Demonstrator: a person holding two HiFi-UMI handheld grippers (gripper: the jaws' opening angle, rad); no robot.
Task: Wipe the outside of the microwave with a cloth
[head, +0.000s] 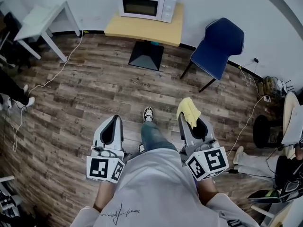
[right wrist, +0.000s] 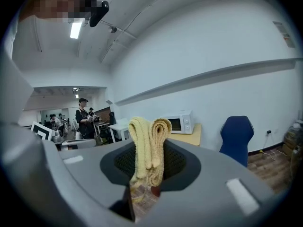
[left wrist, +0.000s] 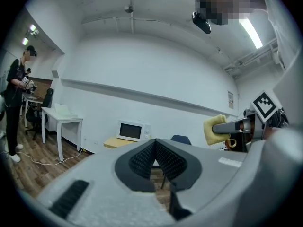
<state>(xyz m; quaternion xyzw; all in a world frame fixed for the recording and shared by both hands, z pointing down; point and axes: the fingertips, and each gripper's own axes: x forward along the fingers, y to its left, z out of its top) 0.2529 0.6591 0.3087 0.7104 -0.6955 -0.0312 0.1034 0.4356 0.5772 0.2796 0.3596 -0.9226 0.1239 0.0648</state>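
Observation:
A white microwave [head: 147,3] stands far ahead on a yellow table [head: 142,30] against the wall. It also shows small in the left gripper view [left wrist: 131,131] and in the right gripper view [right wrist: 179,123]. My right gripper [head: 189,116] is held at waist height, shut on a folded yellow cloth [head: 188,110]. The cloth [right wrist: 149,145] sticks up from between the jaws. My left gripper [head: 112,122] is level with it, shut with nothing between its ribbed pads [left wrist: 165,157]. Both grippers are well short of the microwave.
A blue chair [head: 218,46] stands right of the yellow table, and a white table [head: 40,18] stands at the left. Cables [head: 52,77] trail over the wood floor. A person [left wrist: 16,103] stands far left, and another person's legs [head: 246,157] are at the right.

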